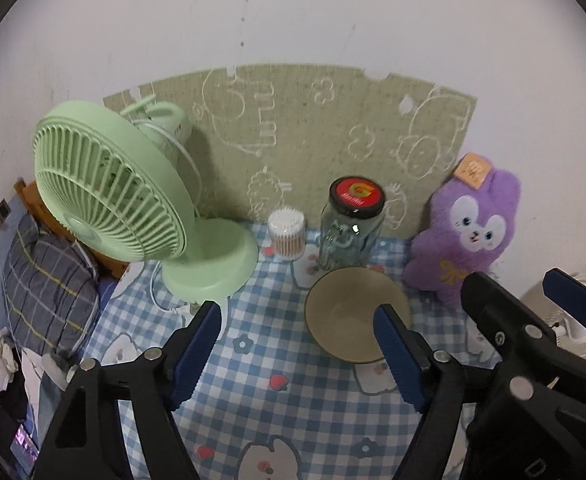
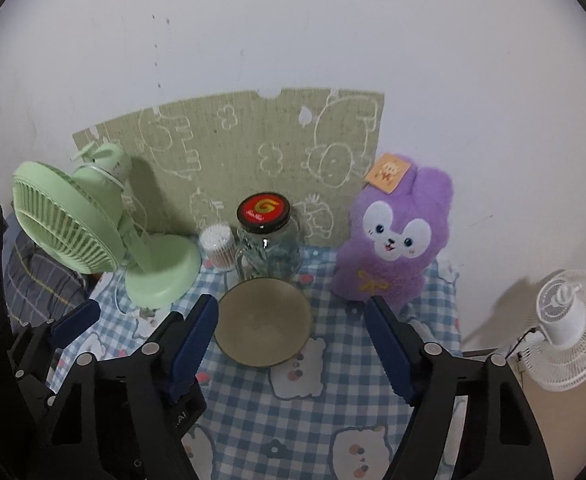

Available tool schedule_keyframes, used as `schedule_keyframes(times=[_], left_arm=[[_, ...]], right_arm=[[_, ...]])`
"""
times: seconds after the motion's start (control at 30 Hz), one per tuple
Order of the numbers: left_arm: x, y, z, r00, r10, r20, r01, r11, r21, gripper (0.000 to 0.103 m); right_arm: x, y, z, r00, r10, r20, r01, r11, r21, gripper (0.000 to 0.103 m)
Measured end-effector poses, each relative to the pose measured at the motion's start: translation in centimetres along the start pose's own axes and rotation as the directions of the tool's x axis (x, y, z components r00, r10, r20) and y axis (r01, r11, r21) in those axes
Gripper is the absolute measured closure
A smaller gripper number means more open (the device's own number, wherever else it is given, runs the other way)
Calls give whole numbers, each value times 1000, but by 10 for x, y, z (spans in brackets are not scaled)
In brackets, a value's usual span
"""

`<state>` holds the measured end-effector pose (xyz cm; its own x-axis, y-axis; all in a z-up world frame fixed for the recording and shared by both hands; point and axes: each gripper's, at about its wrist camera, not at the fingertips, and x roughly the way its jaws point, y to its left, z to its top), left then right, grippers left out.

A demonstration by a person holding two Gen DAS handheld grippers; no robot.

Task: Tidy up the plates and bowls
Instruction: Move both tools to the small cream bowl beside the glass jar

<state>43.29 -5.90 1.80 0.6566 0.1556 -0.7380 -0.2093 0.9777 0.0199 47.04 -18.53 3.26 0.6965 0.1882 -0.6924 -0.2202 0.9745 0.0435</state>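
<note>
A beige bowl (image 1: 353, 316) stands upright and empty on the blue checked tablecloth (image 1: 269, 412), in front of a glass jar. It also shows in the right wrist view (image 2: 263, 322). My left gripper (image 1: 299, 316) is open and empty, above the cloth just left of the bowl, with its right finger in front of the bowl's near rim. My right gripper (image 2: 291, 308) is open and empty, with the bowl seen between its fingers, farther off. The right gripper also shows at the right of the left wrist view (image 1: 521, 292). No plate is in view.
A green desk fan (image 1: 109, 200) stands at the back left, with its white cord on the cloth. A cotton swab tub (image 1: 287, 234) and a red-lidded glass jar (image 1: 353, 228) stand behind the bowl. A purple plush rabbit (image 1: 465, 236) leans at the back right. A white fan (image 2: 573, 328) sits beyond the table's right edge.
</note>
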Motion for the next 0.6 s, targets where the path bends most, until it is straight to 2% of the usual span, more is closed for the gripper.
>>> schedule_keyframes(times=[0.17,0.3,0.43,0.6], left_arm=[[25,2,-5,1000,18,-23,-18,1000,-7,31],[44,11,-11,999,-1,-50,-1,999,-36,35],[62,16,-17,998,6,-70,-9,999,-45,37],[82,12,-23,995,8,-96,-12,999,-43,47]], right_arm=[[30,-2,-5,1000,4,-24,-4,1000,-3,28],[53,-1,-11,998,19,-56,-20,1000,-9,38],[72,1,-19,997,26,-78,-28,1000,-15,38],[93,-3,-24,995,26,-100,-25,1000,7,43]])
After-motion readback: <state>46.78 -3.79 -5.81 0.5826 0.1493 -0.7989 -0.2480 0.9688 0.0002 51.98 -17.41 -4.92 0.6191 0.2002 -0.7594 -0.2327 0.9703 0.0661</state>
